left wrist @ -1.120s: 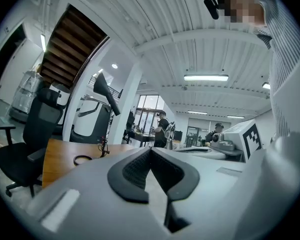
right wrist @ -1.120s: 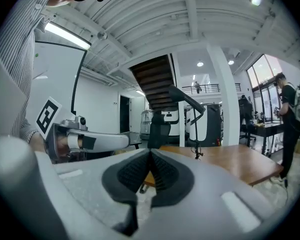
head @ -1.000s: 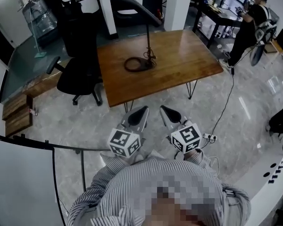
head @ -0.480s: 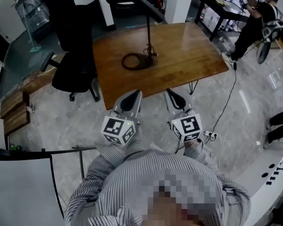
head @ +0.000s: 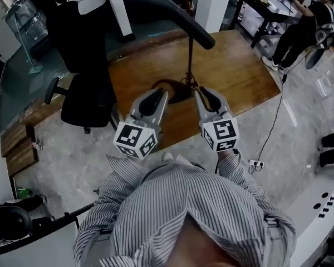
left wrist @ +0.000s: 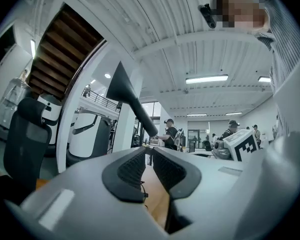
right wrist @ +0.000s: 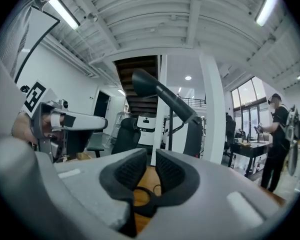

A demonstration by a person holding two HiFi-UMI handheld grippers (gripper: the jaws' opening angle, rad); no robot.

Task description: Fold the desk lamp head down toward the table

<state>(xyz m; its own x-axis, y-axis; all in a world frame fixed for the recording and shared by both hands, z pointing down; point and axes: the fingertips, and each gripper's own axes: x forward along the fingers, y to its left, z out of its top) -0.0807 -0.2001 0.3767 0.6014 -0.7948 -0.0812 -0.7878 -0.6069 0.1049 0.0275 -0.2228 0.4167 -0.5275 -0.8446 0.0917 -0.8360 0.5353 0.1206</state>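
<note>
Polished grey floor ran under the wooden table (head: 234, 77), with a black office chair (head: 86, 93) just beside its left edge. The desk lamp stood near the table's middle on a thin upright pole (head: 190, 60). Its cord (head: 170, 88) lay coiled at the foot, likely bundled there to keep it out of the way. The long black lamp head (head: 167, 13) slanted high above the wood, so the folding had not begun.

The person in the striped shirt held both tools level and side by side over the near edge, aimed at the pole. I took this as lining up for a reach. The left gripper (head: 157, 94) had a narrow gap between its jaws, which were just opening, and nothing was in them. The right gripper (head: 202, 91) showed a similar slim gap and was also empty, so neither had hold of the lamp.
</note>
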